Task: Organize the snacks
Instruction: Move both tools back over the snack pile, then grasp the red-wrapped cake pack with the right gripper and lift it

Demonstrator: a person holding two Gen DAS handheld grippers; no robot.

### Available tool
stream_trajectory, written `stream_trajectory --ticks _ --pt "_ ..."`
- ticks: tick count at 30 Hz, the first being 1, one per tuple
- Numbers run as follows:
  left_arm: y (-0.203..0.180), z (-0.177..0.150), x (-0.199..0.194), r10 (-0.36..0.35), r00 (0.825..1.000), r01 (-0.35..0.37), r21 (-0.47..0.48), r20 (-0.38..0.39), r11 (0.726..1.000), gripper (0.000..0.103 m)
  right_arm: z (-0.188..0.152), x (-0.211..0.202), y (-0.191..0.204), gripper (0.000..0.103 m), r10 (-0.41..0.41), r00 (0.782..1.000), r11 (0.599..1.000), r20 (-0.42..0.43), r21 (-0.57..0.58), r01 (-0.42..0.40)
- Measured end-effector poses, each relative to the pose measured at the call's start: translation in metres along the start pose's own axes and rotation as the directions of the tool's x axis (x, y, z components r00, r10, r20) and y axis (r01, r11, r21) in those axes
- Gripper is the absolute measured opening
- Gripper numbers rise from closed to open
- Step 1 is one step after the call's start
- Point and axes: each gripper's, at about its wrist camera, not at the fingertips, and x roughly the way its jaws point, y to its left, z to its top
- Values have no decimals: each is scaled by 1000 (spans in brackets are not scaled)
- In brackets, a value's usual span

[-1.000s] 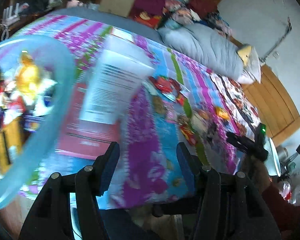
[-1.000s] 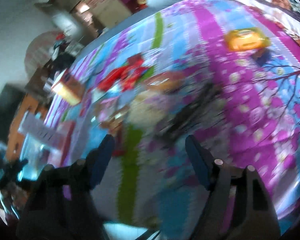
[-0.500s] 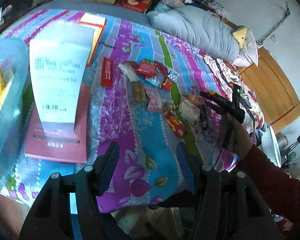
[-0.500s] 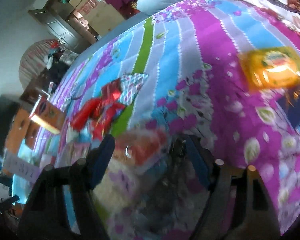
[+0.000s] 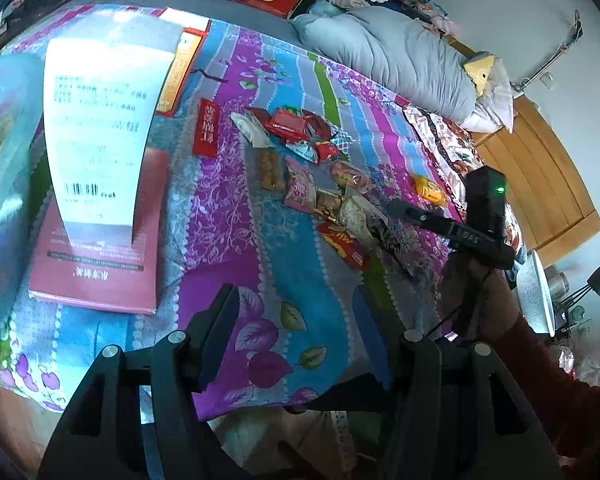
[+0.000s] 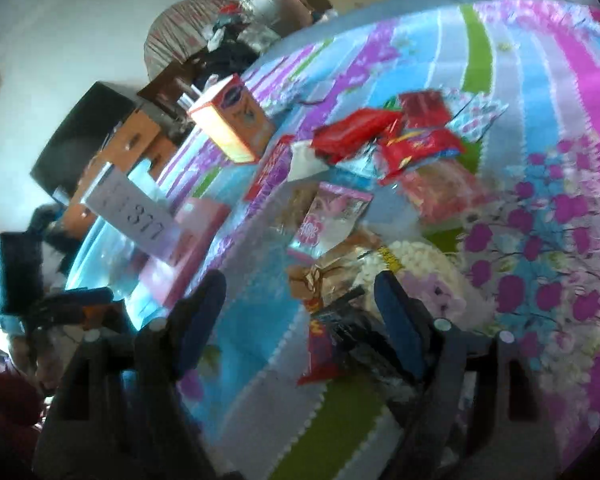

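Snacks [image 5: 320,160] lie scattered in a loose pile across the middle of the striped floral bedspread [image 5: 268,264]. My left gripper [image 5: 296,328] hangs over the bed's near edge, jaws wide with nothing between them. My right gripper [image 6: 300,312] hovers low over the near end of the pile, jaws spread wide above a dark packet [image 6: 352,320]. A blue tub [image 5: 4,184] sits at far left, beside a red book [image 5: 100,264].

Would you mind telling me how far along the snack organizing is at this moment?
Early to midway. Done: some snacks already sit in the blue basin. In hand: nothing; the left gripper is open and empty, and the right gripper is open, lowered over the dark wrapper. Left: the pile of snack packets scattered across the bedspread.
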Motion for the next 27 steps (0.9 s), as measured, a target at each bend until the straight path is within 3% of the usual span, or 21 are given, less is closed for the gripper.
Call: stream_trajectory --ticks 1,5,11,14,15,18,22,27 --pt "2 -2 1 -9 1000 9 -12 -6 1000 60 1 -3 -1 83 -68 998 997 2 -33 68" --pt "2 -2 6 -18 1000 18 -18 -10 1000 60 24 10 -12 88 -207 978 972 -26 -118 203" --pt "-20 4 19 -6 1000 7 31 -13 999 64 64 73 -42 89 -301 944 948 -136 -148 281" --pt "-32 10 32 -2 1000 3 57 -17 998 64 63 93 -53 81 -328 925 943 -192 -124 309" --pt "-36 12 37 -1 1000 2 67 -17 998 64 61 93 -55 71 -340 921 939 -190 -120 322" --pt "-44 24 56 5 1000 -4 89 -13 996 64 51 75 -58 58 -308 942 951 -133 -56 303" --pt "-53 55 96 48 999 -50 140 17 989 63 41 29 -48 58 -249 968 968 -3 13 249" --pt "-53 88 160 126 992 -129 193 32 973 63 27 -17 -37 58 -207 973 978 107 49 202"
